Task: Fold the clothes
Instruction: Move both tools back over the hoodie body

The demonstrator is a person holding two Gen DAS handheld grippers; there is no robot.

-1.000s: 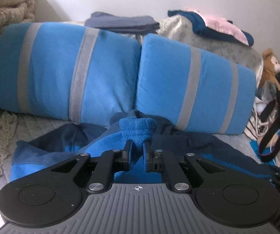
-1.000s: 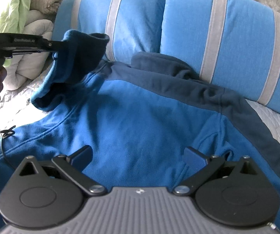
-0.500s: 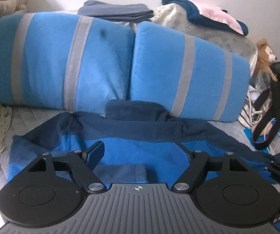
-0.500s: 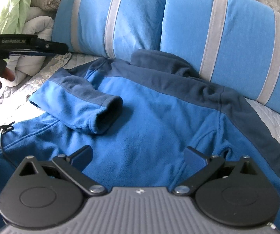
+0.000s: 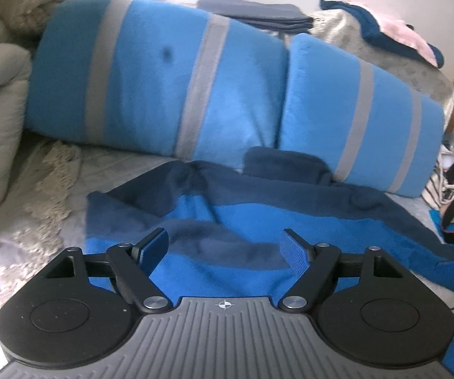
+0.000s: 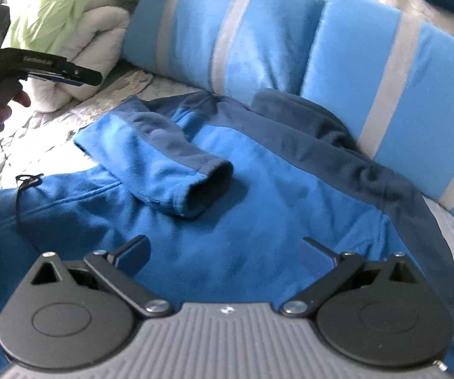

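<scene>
Left wrist view: the left gripper (image 5: 224, 246), jaws just opened and empty, has released the sleeve; the blue fleece jacket (image 5: 258, 221) lies at 12 o'clock below two striped pillows (image 5: 170, 75). Right wrist view: the right gripper (image 6: 227, 249) gapes empty over the jacket, one sleeve (image 6: 164, 170) folded inward at 11 o'clock, suggesting the second sleeve remains

White lettering runs along the side of the black hand-held gripper (image 6: 96, 77) at the right wrist view's left edge, too blurred to read.
</scene>
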